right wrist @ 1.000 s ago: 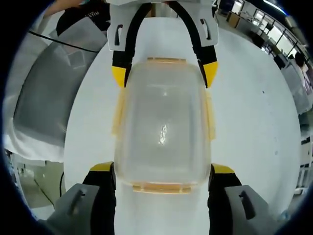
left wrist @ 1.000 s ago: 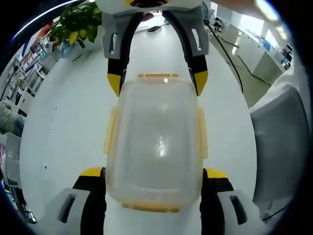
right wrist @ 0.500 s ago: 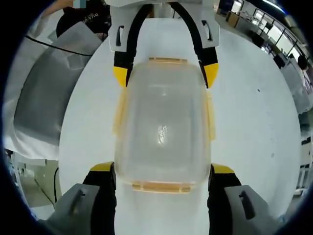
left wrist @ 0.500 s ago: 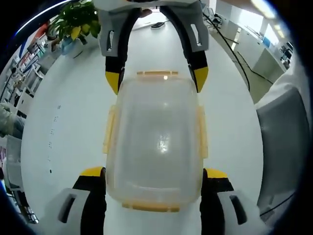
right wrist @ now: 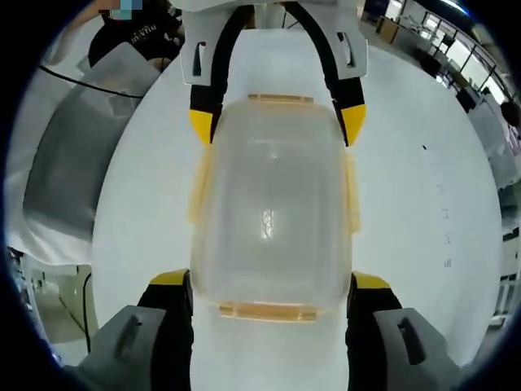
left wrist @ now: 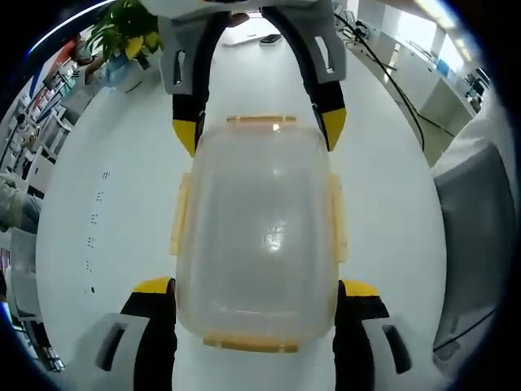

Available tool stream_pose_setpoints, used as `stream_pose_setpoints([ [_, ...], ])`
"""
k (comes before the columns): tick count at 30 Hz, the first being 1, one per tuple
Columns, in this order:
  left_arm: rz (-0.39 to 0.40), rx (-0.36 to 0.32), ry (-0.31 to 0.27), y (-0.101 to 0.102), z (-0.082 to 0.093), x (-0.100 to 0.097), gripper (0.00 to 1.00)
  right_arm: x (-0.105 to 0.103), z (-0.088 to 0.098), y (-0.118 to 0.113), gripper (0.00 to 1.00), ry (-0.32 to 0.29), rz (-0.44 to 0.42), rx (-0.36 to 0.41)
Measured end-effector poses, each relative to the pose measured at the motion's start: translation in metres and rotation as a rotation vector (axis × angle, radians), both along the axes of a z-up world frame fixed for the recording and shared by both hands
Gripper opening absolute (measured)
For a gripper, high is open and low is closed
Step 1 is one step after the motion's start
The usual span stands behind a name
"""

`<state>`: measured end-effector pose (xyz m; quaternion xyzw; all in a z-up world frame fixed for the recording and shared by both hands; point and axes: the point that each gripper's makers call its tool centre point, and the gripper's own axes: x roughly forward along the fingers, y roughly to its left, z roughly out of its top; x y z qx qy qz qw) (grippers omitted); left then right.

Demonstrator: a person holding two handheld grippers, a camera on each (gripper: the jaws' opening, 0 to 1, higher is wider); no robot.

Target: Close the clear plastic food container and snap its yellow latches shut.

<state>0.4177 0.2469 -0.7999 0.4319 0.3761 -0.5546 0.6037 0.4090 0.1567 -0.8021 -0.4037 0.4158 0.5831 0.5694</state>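
Box: on the white table, lid on, held endwise between both grippers.
Left gripper: jaws clamp the near end.
Right gripper: jaws clamp the opposite end.
Latches: side ones seem flared, probably unsnapped.
Risk: squeezing flexes the walls, so the lid may pop off.

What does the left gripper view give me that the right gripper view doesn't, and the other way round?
Left gripper view: a potted plant at the far end of the table, shelves beyond it, and a dark flat thing on the tabletop. Right gripper view: a person in dark clothes and rows of desks. Both: the container, flanked at its two ends by the left gripper and the right gripper, the white table, and a grey shape at the table's edge.
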Motion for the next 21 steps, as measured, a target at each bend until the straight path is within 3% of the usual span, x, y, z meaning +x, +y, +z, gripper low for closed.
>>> stream_pose_setpoints([
  [19, -0.028, 0.009, -0.009, 0.0023, -0.0011, 0.0038, 0.78, 0.0008, -0.0012, -0.0004, 0.75, -0.008, -0.002, 0.008],
  [21, -0.033, 0.017, -0.013, 0.0033, -0.0013, 0.0041, 0.78, 0.0017, -0.0021, -0.0019, 0.75, -0.002, -0.036, -0.009],
])
